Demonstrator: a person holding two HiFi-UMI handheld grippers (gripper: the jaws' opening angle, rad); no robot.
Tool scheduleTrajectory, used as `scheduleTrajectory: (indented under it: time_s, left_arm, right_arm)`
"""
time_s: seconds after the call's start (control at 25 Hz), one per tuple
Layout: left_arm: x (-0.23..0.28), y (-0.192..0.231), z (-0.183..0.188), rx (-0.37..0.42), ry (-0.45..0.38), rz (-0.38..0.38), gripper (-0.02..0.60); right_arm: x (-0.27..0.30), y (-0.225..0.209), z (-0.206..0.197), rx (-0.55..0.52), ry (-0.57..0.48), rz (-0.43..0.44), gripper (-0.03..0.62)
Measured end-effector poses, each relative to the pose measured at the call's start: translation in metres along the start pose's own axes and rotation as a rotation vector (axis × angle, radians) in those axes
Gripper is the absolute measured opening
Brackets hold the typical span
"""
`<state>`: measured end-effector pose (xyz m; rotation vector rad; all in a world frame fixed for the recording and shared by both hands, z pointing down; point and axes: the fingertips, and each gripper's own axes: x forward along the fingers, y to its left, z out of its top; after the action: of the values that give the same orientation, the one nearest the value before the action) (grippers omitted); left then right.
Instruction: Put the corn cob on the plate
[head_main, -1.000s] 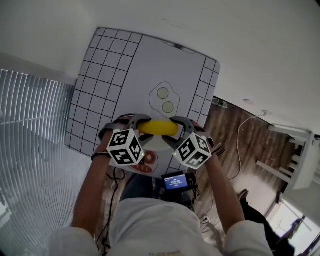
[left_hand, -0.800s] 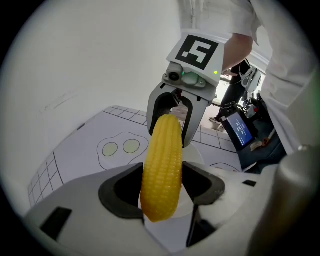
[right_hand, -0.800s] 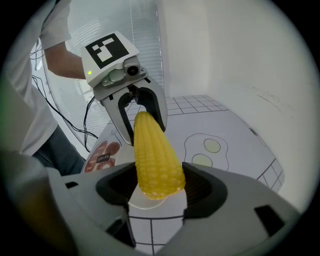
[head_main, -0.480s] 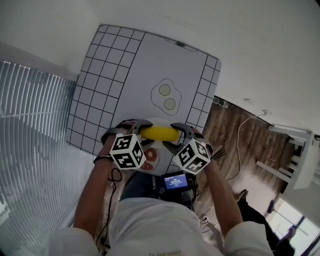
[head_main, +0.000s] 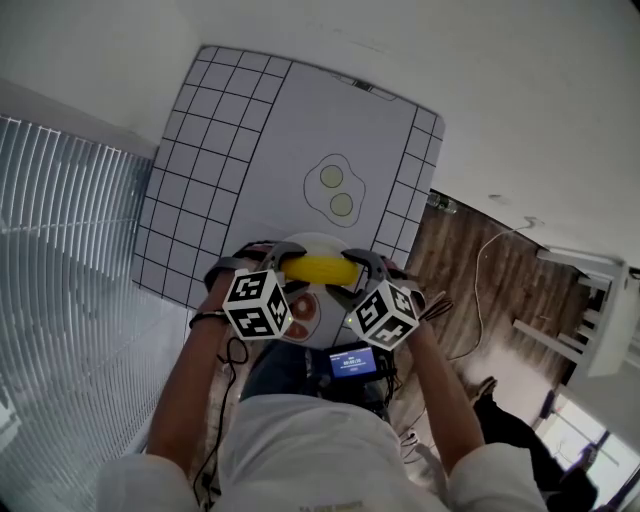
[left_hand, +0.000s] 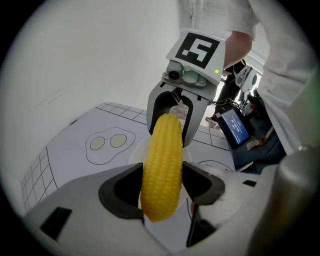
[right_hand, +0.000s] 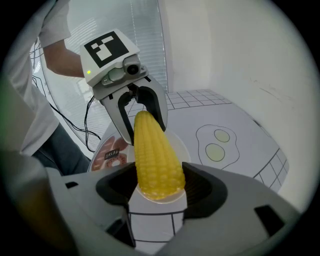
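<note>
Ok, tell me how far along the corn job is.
Done: the corn cob is picked up, one end in the left gripper, the other in the right gripper. In hand: it hangs over the white plate. Left: lower it onto the plate and open both.

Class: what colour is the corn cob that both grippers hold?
The corn cob is yellow; clearest in the left gripper view.

White wall (head_main: 520, 90), wooden floor (head_main: 470, 290), blinds (head_main: 60, 260)
</note>
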<state>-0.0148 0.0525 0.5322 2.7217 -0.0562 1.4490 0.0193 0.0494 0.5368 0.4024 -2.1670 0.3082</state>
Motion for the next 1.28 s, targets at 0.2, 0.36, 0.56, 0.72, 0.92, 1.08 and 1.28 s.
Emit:
scheduleTrajectory:
  time_s: [0.2,0.36,0.56,0.72,0.92,1.08,1.28]
  left_arm:
    - [0.004,-0.001,-0.006,0.000,0.005,-0.007,0.247]
    - [0.009,-0.003,-0.010,-0.008,0.012,-0.012,0.247]
    - [0.013,-0.005,-0.016,-0.008,0.018,-0.011,0.247]
    - [0.017,-0.004,-0.020,-0.011,0.021,-0.015,0.247]
    - [0.018,-0.003,-0.020,-0.013,0.014,-0.013,0.247]
    - [0.020,-0.003,-0.022,-0.016,0.018,-0.017,0.247]
    - [0.021,-0.002,-0.023,-0.013,0.018,-0.026,0.249]
  right_arm:
    - [0.006,0.002,-0.003,0.003,0.008,0.007,0.284]
    - [0.010,0.004,-0.006,-0.012,0.025,0.003,0.282]
    - [0.016,0.006,-0.010,-0.029,0.039,0.009,0.281]
    - [0.021,0.006,-0.012,-0.032,0.047,0.010,0.281]
    - [0.021,0.005,-0.012,-0.035,0.048,0.011,0.281]
    - [0.022,0.005,-0.011,-0.044,0.048,0.013,0.282]
    - [0.022,0.004,-0.011,-0.043,0.048,0.008,0.282]
